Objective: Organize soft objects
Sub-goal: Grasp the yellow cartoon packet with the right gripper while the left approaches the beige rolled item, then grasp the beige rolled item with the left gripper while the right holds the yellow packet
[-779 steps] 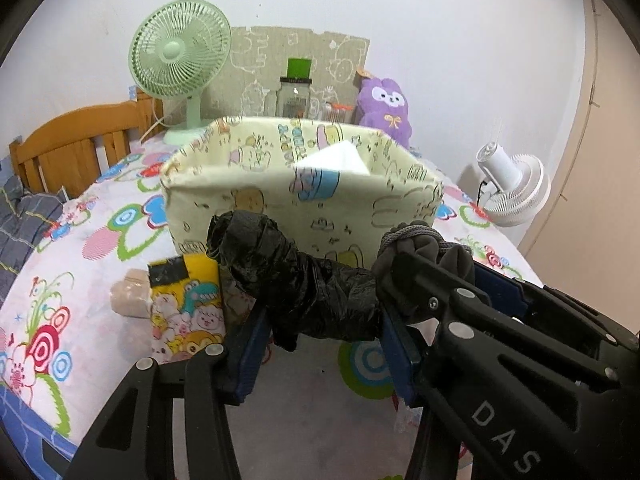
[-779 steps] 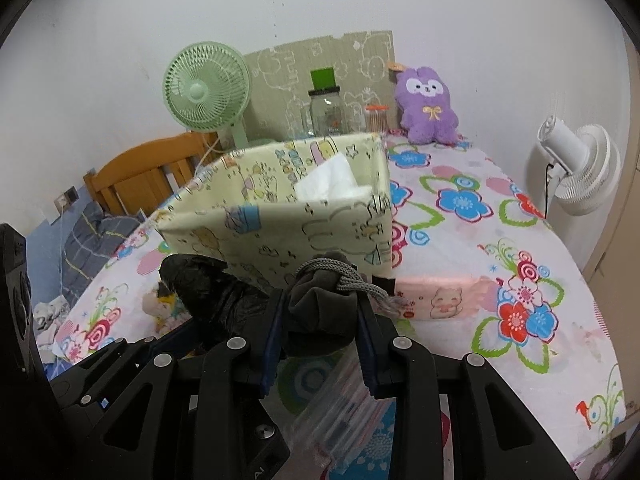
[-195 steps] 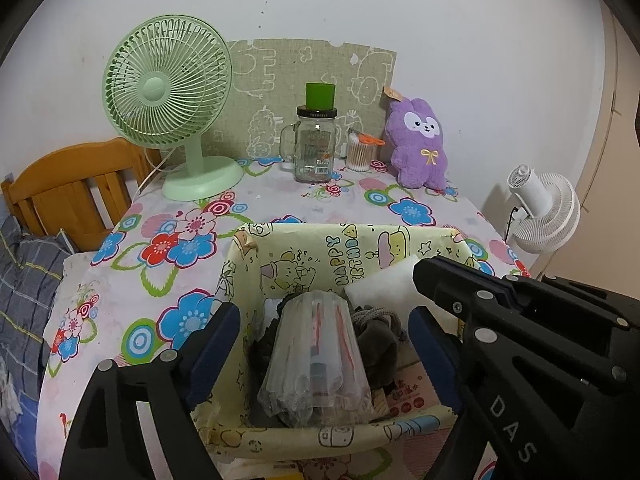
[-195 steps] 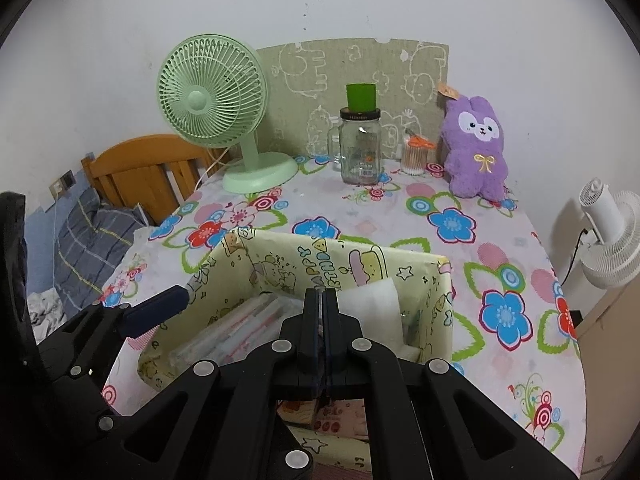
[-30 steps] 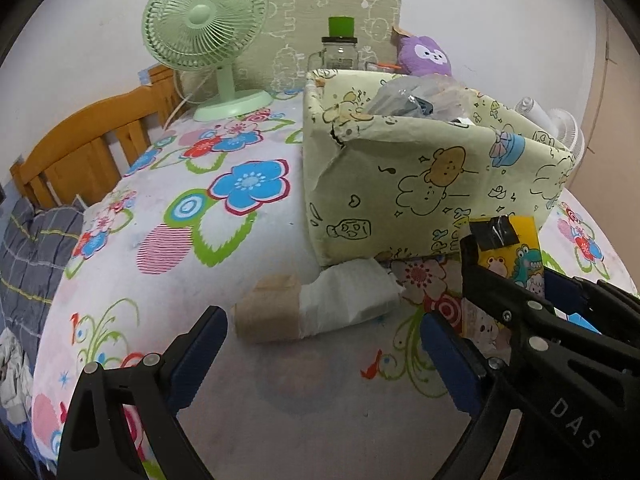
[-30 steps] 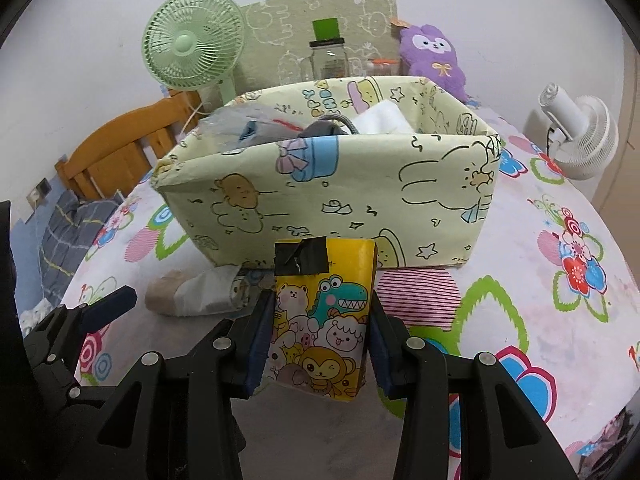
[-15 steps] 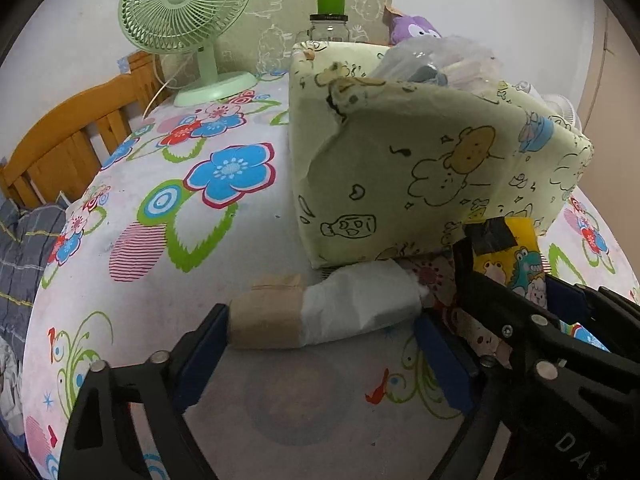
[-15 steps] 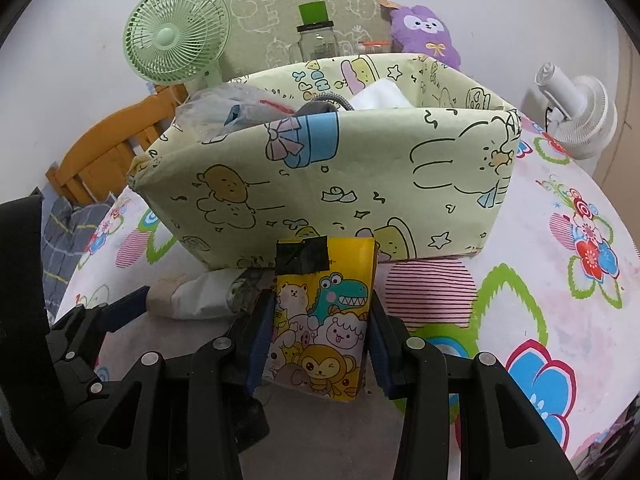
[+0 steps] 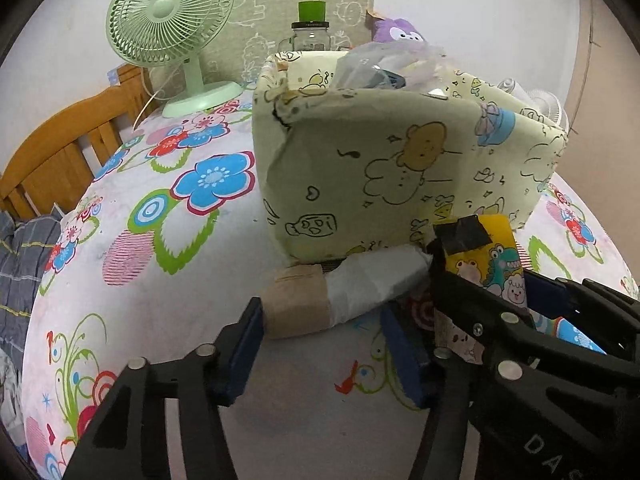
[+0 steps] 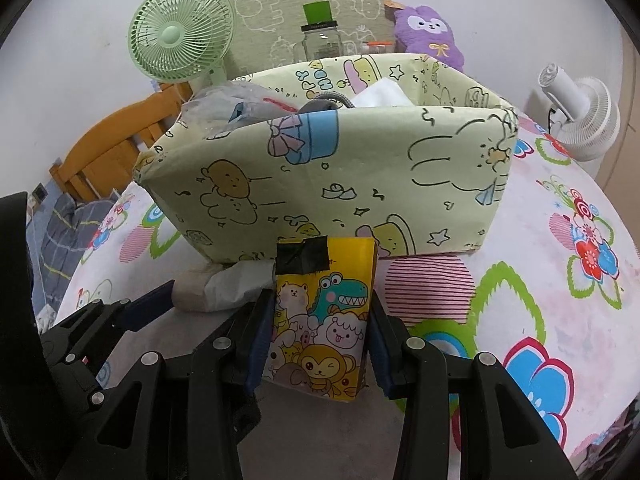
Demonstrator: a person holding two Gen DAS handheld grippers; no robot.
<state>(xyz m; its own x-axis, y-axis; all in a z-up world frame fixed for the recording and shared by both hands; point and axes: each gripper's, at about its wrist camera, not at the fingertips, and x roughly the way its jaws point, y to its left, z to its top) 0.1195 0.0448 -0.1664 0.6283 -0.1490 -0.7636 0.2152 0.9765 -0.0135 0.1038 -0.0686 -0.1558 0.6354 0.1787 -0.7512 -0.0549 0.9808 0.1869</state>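
Flowered cloth covers the surface, where a yellow cartoon-animal packet stands upright, clamped in the right gripper just in front of the pale cartoon-print storage box. Beside it, a white-and-tan wrapped roll lies at the box's foot between the spread fingers of the left gripper. Behind stand a green fan, a glass jar and a purple plush.
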